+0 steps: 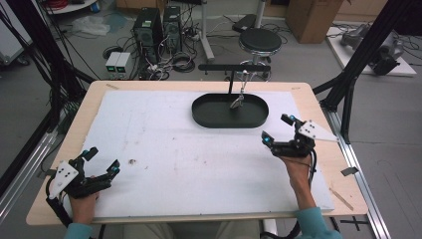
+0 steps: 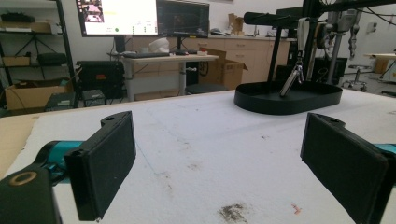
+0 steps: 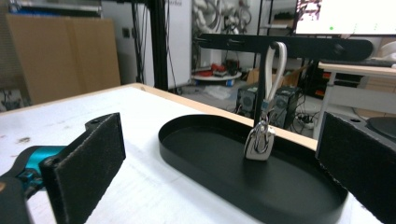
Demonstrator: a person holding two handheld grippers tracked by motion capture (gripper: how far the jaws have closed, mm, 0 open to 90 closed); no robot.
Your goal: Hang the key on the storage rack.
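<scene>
A small metal keyring (image 1: 238,102) is seen hanging by a pale strap (image 3: 275,70) from the crossbar of a black stand (image 1: 234,67), at the far side of the worktop (image 1: 199,149), right of centre. Its lower metal part dangles just over, or perhaps touching, the floor of a black oval tray (image 1: 209,118); which of the two cannot be told.

The right hand-held gripper (image 1: 280,130) is held near the tray's right end, with its jaws spread wide and nothing between them. In the right gripper view the keyring (image 3: 259,142) appears between the two jaws but well beyond them. The left hand-held gripper (image 1: 103,162) rests at the near left corner of the worktop, well apart from the tray, likewise wide open and empty.

The keyring is judged to be light, hard and smooth, so the polished metal may slip between the pads. As it hangs freely, it is likely to swing when touched. A hold is best taken on the strap just above the metal, or across the flat faces of the metal piece, and the loop lifted clear of the crossbar.
</scene>
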